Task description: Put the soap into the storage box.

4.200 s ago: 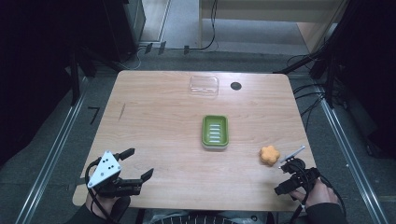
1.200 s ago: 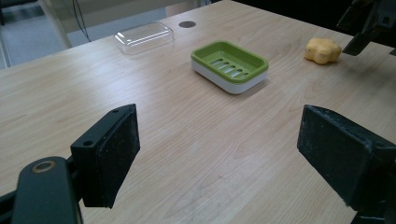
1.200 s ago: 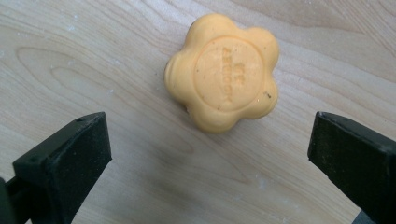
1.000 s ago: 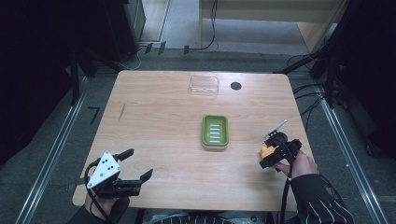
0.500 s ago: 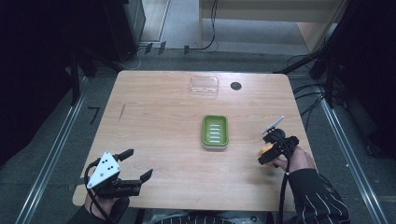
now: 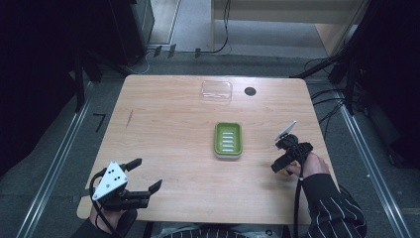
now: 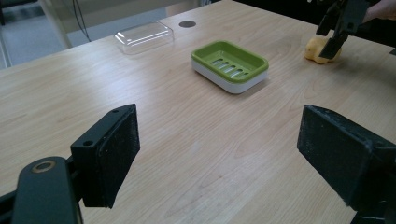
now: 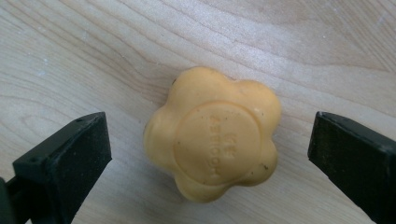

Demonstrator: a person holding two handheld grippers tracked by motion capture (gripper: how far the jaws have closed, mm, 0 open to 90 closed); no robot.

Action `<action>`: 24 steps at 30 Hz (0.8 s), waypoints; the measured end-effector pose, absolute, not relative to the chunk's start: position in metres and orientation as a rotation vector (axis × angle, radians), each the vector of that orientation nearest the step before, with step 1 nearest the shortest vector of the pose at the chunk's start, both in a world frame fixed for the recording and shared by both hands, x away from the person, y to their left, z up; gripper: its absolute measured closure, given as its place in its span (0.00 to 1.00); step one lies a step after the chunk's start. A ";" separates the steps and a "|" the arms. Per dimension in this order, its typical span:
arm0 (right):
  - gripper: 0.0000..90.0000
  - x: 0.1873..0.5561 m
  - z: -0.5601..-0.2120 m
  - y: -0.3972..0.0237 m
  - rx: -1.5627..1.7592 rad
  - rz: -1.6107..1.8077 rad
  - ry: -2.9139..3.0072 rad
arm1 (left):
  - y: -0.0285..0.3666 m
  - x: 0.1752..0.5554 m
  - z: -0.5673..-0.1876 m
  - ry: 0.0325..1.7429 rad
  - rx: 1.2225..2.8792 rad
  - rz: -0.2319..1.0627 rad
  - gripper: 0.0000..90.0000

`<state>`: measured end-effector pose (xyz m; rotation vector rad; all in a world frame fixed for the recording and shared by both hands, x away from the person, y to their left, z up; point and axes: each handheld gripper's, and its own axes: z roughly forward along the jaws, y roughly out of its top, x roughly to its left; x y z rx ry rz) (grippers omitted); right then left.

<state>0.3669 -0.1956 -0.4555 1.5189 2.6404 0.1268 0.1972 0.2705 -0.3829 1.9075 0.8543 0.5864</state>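
The right gripper (image 8: 210, 154) is hanging over a yellow flower-shaped soap (image 8: 212, 133) lying on the counter (image 8: 140, 42) between its wide-apart fingers (image 8: 65, 158), untouched. The left gripper (image 7: 219, 154), fingers spread, is facing the green soap dish (image 7: 229, 64) and clear lid (image 7: 144, 36) beyond.

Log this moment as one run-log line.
right gripper: open, jaws either side of yellow soap, not touching | left gripper: open, idle | green soap dish: empty, mid-table | clear lid: far edge
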 end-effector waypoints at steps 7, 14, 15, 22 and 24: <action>0.00 0.371 -0.461 -0.195 1.523 0.103 2.652 | 0.271 0.197 -0.383 0.856 1.908 0.585 0.15; 0.00 0.374 -0.466 -0.194 1.531 0.086 2.666 | 0.271 0.197 -0.383 0.854 1.909 0.586 0.15; 0.00 0.374 -0.467 -0.194 1.536 0.085 2.666 | 0.271 0.197 -0.383 0.853 1.909 0.586 0.15; 0.11 0.374 -0.468 -0.196 1.539 0.090 2.672 | 0.270 0.197 -0.383 0.854 1.909 0.586 0.15; 0.15 0.374 -0.468 -0.196 1.539 0.093 2.675 | 0.270 0.197 -0.383 0.854 1.910 0.584 0.15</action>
